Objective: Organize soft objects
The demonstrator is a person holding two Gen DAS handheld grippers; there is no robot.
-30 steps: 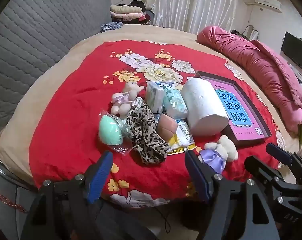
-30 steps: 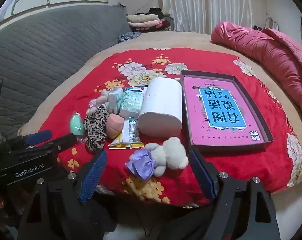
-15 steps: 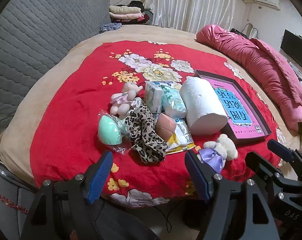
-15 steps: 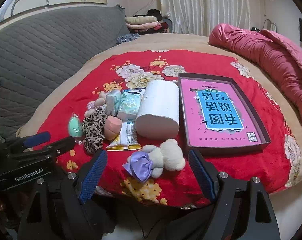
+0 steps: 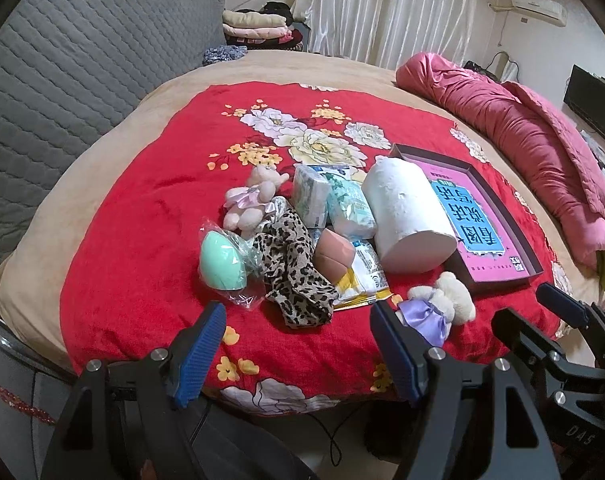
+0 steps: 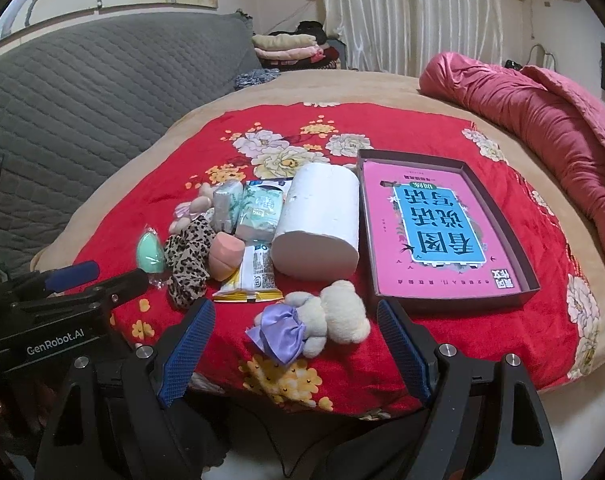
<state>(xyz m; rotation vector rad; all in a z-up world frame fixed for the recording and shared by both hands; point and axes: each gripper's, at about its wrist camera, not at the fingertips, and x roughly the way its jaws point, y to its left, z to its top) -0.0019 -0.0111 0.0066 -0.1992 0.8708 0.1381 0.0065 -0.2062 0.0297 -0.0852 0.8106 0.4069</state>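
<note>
Jaws wide and empty on both left gripper (image 5: 298, 348) and right gripper (image 6: 294, 350), held short of the red blanket (image 5: 142, 208). Soft pile mid-blanket: white roll (image 6: 318, 224) beside pink box (image 6: 442, 232), leopard scrunchie (image 5: 294, 272), purple-bowed bear (image 6: 314, 324) nearest. Pink bear (image 6: 190, 210) half hidden behind scrunchie; packet labels unreadable.

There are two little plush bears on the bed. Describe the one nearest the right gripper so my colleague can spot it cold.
Find the pink box on the red floral blanket. Just off its near left corner, in front of the white paper roll, lies a cream bear. It wears a lilac satin skirt; the other bear is pinkish and sits behind the leopard-print scrunchie.
</note>
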